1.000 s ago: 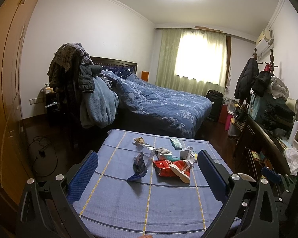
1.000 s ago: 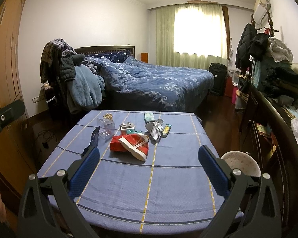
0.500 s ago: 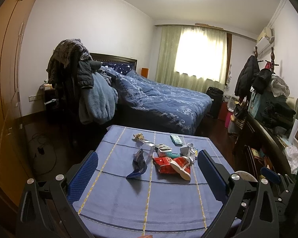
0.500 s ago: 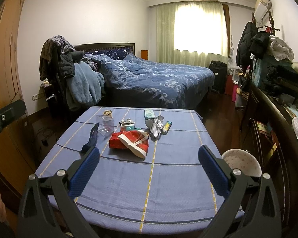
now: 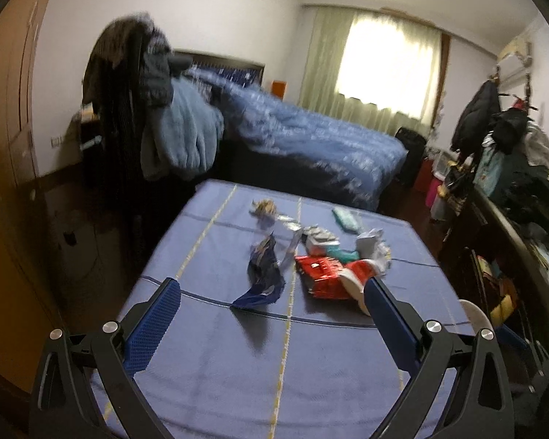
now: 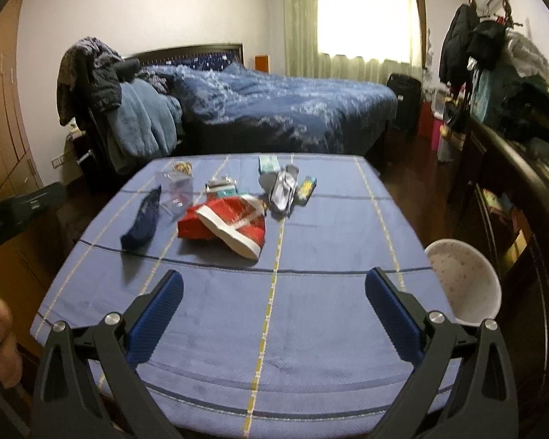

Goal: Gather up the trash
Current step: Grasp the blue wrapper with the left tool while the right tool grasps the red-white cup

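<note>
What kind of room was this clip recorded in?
A lived-in bedroom, most likely in a home. A bed with a blue duvet stands under a curtained window, coats hang on a rack, and a table with a blue cloth holds scattered wrappers.

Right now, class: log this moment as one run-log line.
left gripper: open, empty | right gripper: open, empty | trash: on table | bin: beside table

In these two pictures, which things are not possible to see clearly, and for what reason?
- Left wrist view: motion blur hides the print on the dark blue wrapper and red packet.
- Left wrist view: the white bin is mostly hidden behind the table edge.
- Right wrist view: the bin's inside is only partly visible.
- Right wrist view: the small yellow-blue wrapper's label is too small.
</note>
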A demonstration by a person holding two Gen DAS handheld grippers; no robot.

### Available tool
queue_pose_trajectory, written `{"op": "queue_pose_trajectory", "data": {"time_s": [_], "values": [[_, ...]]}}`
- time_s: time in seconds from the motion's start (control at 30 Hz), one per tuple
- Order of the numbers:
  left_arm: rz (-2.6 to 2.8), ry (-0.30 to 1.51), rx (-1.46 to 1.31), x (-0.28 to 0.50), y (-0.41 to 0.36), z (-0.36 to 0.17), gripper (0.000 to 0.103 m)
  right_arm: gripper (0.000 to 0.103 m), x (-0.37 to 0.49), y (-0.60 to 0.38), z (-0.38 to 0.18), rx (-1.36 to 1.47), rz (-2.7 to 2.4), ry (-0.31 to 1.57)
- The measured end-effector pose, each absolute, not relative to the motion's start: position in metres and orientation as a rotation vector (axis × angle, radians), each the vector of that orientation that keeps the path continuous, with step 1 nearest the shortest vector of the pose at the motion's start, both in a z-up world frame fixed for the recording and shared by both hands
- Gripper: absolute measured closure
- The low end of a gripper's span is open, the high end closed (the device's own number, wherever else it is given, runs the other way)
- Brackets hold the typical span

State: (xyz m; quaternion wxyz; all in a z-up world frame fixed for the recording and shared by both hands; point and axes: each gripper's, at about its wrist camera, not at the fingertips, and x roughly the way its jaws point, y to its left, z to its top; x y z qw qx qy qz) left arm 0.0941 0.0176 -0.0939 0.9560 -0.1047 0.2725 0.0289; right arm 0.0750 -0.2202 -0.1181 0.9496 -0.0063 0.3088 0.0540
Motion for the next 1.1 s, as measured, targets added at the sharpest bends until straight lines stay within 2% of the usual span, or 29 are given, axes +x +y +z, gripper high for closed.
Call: {"op": "queue_pose_trajectory", "data": {"time_s": [0.27, 0.47, 0.5, 0.53, 0.57, 0.6, 0.63, 0.67, 0.7, 0.77, 0.97, 1.0, 1.07, 1.1], "values": [[0.138, 0.707, -0.129, 0.183, 0.018, -0.148, 0.004, 0.003, 0.125, -0.213, -0.14, -0.054, 0.101, 0.703], [0.156, 0.822, -0.087, 0.222, 0.02, -0.182, 0.004, 0.003, 0.173, -0.198, -0.153, -0.059, 0.168, 0.77], [0.142, 0.837, -0.103, 0.223, 0.022, -0.184, 0.008, 0.003, 0.183, -0.195, -0.155, -0.057, 0.172, 0.787], [0.127, 0.841, -0.122, 0.222, 0.025, -0.184, 0.024, 0.003, 0.19, -0.192, -0.157, -0.052, 0.181, 0.792], [0.107, 0.84, -0.151, 0.22, 0.03, -0.184, 0.046, 0.003, 0.198, -0.189, -0.159, -0.047, 0.191, 0.799], [0.098, 0.839, -0.168, 0.22, 0.033, -0.184, 0.058, 0.003, 0.208, -0.185, -0.161, -0.042, 0.194, 0.814], [0.095, 0.838, -0.176, 0.22, 0.036, -0.184, 0.077, 0.004, 0.215, -0.182, -0.163, -0.032, 0.203, 0.82], [0.096, 0.838, -0.186, 0.219, 0.041, -0.184, 0.087, 0.004, 0.222, -0.18, -0.164, -0.018, 0.218, 0.827], [0.093, 0.831, -0.195, 0.217, 0.045, -0.183, 0.087, 0.004, 0.231, -0.177, -0.167, -0.01, 0.229, 0.843], [0.097, 0.812, -0.198, 0.214, 0.049, -0.18, 0.097, 0.004, 0.243, -0.171, -0.172, -0.001, 0.24, 0.861], [0.117, 0.769, -0.194, 0.211, 0.055, -0.168, 0.096, 0.005, 0.268, -0.159, -0.184, 0.009, 0.249, 0.909], [0.112, 0.769, -0.198, 0.211, 0.055, -0.167, 0.096, 0.01, 0.271, -0.159, -0.185, 0.027, 0.268, 0.918], [0.108, 0.766, -0.203, 0.21, 0.056, -0.165, 0.096, 0.01, 0.269, -0.159, -0.185, 0.034, 0.269, 0.907], [0.106, 0.767, -0.201, 0.209, 0.056, -0.164, 0.096, 0.022, 0.267, -0.159, -0.183, 0.03, 0.274, 0.898]]}}
